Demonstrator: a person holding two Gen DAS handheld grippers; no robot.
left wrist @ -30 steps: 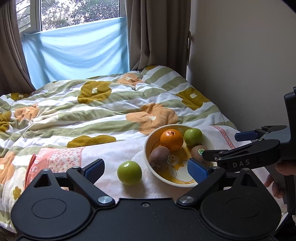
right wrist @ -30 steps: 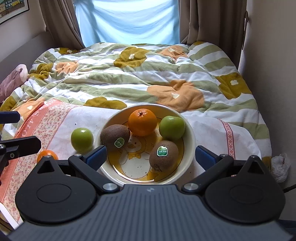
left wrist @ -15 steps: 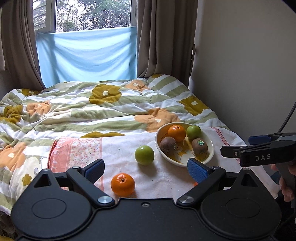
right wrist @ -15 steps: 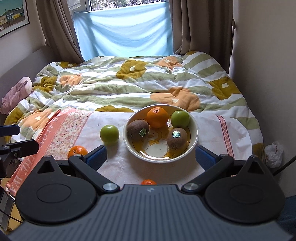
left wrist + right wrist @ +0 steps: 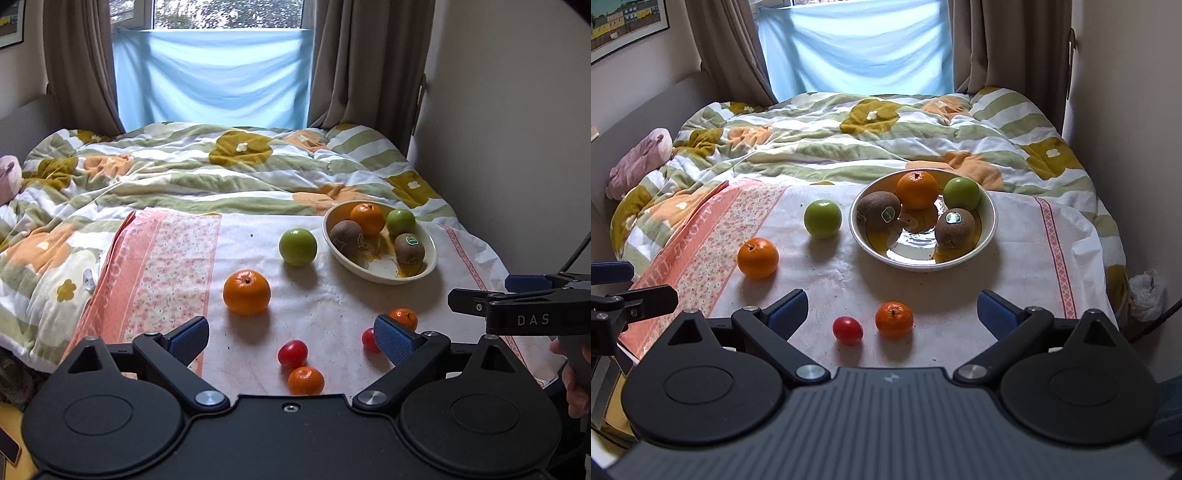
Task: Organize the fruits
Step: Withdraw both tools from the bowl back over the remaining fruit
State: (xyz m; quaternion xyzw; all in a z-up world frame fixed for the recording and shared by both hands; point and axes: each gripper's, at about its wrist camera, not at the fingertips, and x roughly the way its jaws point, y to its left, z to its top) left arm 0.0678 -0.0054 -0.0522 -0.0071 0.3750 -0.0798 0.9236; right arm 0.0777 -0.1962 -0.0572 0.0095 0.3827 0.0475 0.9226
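A cream bowl (image 5: 991,225) on the bed holds an orange (image 5: 916,189), a green apple (image 5: 961,193) and two kiwis (image 5: 879,211). The bowl also shows in the left wrist view (image 5: 430,262). Loose on the white cloth lie a green apple (image 5: 823,218), a large orange (image 5: 758,257), a small mandarin (image 5: 894,319) and a red tomato (image 5: 847,330). The left wrist view shows two tomatoes (image 5: 292,353) and two mandarins (image 5: 306,379). My left gripper (image 5: 291,338) and right gripper (image 5: 892,308) are both open and empty, held back from the fruit near the bed's front edge.
A flowered duvet (image 5: 871,136) covers the far bed. A pink patterned cloth strip (image 5: 701,251) lies at the left. A wall (image 5: 517,129) runs along the right side. Curtains and a blue sheet (image 5: 857,48) hang at the window. A pink plush (image 5: 639,158) lies far left.
Both grippers have pulled back and up from the bowl. More of the cloth now shows, with the large orange, tomatoes and mandarins in view. Both stay open.
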